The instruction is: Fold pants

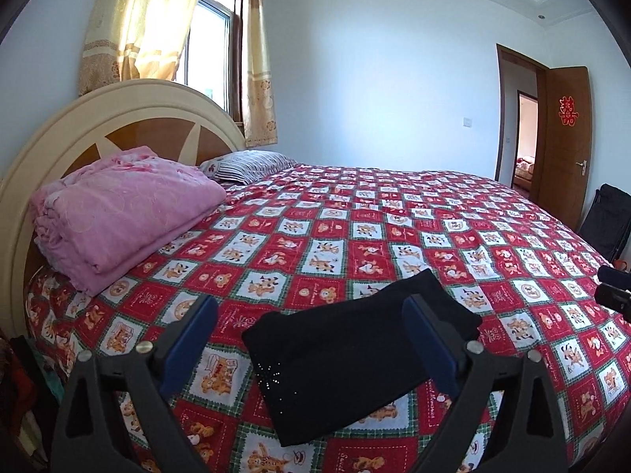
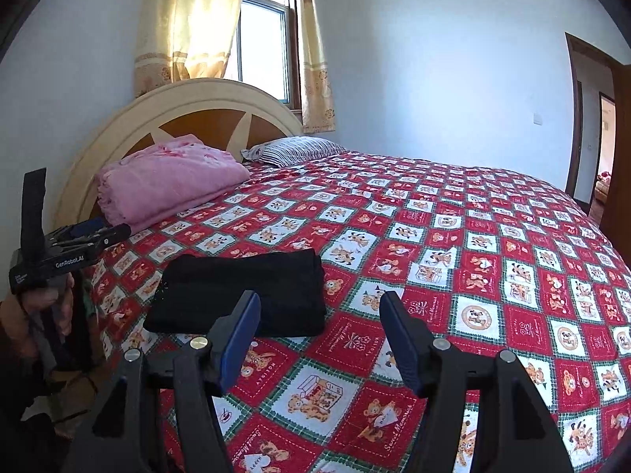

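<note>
The black pants (image 1: 355, 358) lie folded into a compact rectangle on the red patterned bedspread (image 1: 394, 232), near the bed's front edge. My left gripper (image 1: 309, 307) hovers above them with its blue-padded fingers spread wide; the pads touch nothing. In the right wrist view the folded pants (image 2: 244, 291) sit left of my right gripper (image 2: 320, 301), which is open over bare bedspread (image 2: 434, 236) with nothing between its fingers. The left gripper (image 2: 94, 232) shows there at the left edge, held by a hand. The right gripper's tip (image 1: 613, 291) pokes in at the right edge.
A folded pink blanket (image 1: 118, 213) and a striped pillow (image 1: 252, 165) lie by the curved headboard (image 1: 79, 126). A curtained window is behind it. An open wooden door (image 1: 564, 142) and a black folding chair (image 1: 607, 220) stand at the far right.
</note>
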A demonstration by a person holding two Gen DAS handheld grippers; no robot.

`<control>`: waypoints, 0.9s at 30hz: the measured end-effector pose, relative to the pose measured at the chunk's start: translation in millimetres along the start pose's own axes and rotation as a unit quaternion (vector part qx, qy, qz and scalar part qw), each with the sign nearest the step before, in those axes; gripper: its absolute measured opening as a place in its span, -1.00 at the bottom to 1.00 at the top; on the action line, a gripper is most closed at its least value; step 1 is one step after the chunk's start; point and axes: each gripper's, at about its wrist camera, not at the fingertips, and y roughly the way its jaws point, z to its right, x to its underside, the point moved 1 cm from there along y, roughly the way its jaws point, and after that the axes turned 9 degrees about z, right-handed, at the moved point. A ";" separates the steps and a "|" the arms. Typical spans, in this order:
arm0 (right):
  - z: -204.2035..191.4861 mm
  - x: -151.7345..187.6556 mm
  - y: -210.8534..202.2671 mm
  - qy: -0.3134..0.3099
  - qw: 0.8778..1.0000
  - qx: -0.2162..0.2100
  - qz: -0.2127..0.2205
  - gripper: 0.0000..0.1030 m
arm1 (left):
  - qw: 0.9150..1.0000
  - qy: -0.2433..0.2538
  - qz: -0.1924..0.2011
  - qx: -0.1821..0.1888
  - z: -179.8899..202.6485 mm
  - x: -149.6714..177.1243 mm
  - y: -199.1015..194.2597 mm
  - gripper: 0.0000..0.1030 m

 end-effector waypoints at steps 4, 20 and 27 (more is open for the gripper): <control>-4.5 3.3 2.0 -0.007 1.000 -0.001 -0.003 0.26 | 1.000 0.001 0.000 0.000 0.4 0.0 -0.1 0.89; -5.4 3.5 -0.4 -0.013 1.000 0.006 0.014 0.26 | 1.000 0.006 -0.008 0.000 -1.0 3.1 1.6 0.89; -5.3 4.2 -0.8 -0.014 1.000 0.006 0.017 0.26 | 1.000 0.008 -0.010 0.000 1.0 4.0 2.5 0.93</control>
